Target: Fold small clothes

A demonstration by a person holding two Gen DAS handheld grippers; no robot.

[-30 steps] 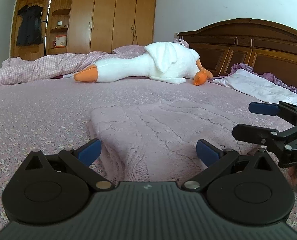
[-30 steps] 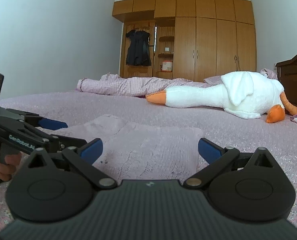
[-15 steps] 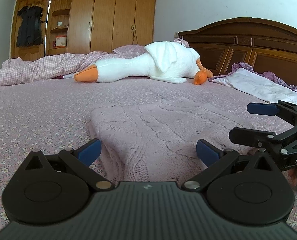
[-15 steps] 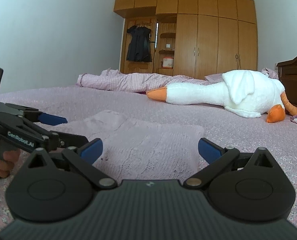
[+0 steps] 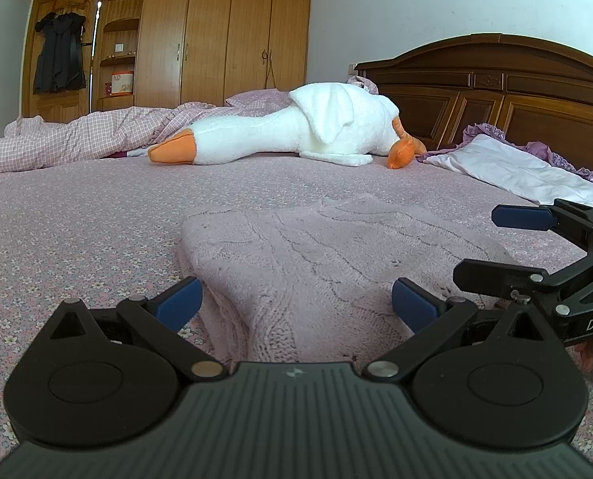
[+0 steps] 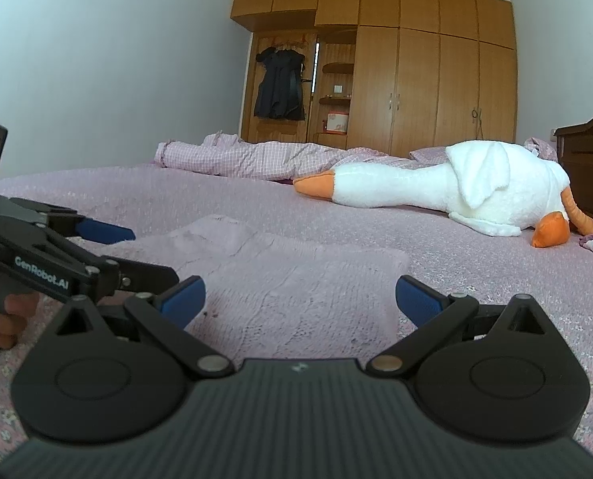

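A pale pink knitted garment (image 5: 328, 255) lies flat on the flowered pink bedspread (image 5: 76, 239), with a thick rolled edge on its left side. My left gripper (image 5: 296, 304) is open, its blue pads on either side of the garment's near edge and holding nothing. In the right wrist view the garment (image 6: 296, 275) spreads out ahead of my right gripper (image 6: 301, 298), which is also open over the near hem. Each gripper shows in the other's view: the right gripper (image 5: 504, 245) at the garment's right side, the left gripper (image 6: 136, 253) at its left, held by a hand (image 6: 0, 319).
A large white plush goose (image 5: 296, 131) lies across the far side of the bed. A checked pink quilt (image 5: 76, 139) is bunched at the back left and a white pillow (image 5: 516, 171) lies by the dark wooden headboard (image 5: 496, 92). Wooden wardrobes (image 6: 416, 80) line the far wall.
Almost nothing has changed. Both grippers stay open at the garment's near edge, with only a slight drift of the views.
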